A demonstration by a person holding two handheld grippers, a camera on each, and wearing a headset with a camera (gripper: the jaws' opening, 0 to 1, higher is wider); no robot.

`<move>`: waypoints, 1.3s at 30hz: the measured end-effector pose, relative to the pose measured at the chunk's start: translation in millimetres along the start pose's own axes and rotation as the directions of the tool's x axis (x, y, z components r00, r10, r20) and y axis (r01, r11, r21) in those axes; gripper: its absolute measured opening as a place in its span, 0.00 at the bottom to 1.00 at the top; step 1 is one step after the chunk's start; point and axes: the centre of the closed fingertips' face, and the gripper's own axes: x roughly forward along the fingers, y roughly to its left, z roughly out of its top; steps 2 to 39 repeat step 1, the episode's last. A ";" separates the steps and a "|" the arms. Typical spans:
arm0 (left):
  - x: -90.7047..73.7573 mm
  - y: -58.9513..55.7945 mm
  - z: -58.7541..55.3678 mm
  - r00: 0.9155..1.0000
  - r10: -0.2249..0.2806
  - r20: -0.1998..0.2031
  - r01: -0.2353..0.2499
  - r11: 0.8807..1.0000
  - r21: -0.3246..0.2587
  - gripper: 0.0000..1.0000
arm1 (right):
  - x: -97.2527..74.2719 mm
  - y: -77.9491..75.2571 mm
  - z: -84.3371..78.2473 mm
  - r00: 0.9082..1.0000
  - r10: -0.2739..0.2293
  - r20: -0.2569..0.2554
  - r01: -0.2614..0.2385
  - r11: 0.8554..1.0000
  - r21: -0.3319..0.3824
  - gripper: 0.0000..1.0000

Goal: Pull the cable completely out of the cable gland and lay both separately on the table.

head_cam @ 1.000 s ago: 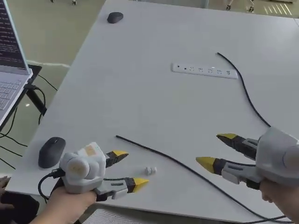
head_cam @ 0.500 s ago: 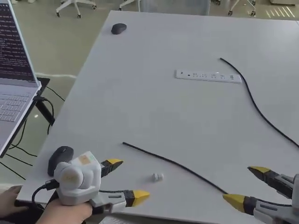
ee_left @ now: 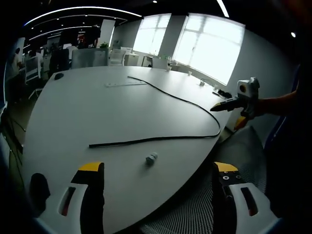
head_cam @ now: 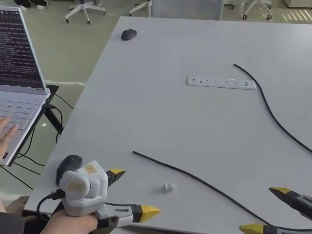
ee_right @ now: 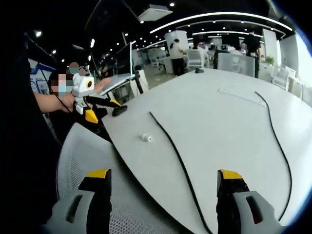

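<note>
Both the left gripper (head_cam: pixel 132 191) and right gripper (head_cam: pixel 265 209) are being held wide open, empty; cable (head_cam: pixel 195 179) and cable gland (head_cam: pixel 168 187) are lying apart, so neither should be nudged.

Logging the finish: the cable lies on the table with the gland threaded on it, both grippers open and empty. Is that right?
Not quite. The gland is not on the cable; it lies apart from it on the table, as the head view shows. Both the left gripper and the right gripper are open and empty.
</note>
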 end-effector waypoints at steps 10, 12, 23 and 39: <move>-0.6 1.1 -1.4 1.000 0.004 -0.005 -0.004 1.000 0.004 0.92 | -0.2 -0.5 -1.5 1.000 0.003 -0.004 -0.003 1.000 -0.002 0.91; -0.6 1.1 -1.4 1.000 0.004 -0.005 -0.004 1.000 0.004 0.92 | -0.2 -0.5 -1.5 1.000 0.003 -0.004 -0.003 1.000 -0.002 0.91; -0.6 1.1 -1.4 1.000 0.004 -0.005 -0.004 1.000 0.004 0.92 | -0.2 -0.5 -1.5 1.000 0.003 -0.004 -0.003 1.000 -0.002 0.91; -0.6 1.1 -1.4 1.000 0.004 -0.005 -0.004 1.000 0.004 0.92 | -0.2 -0.5 -1.5 1.000 0.003 -0.004 -0.003 1.000 -0.002 0.91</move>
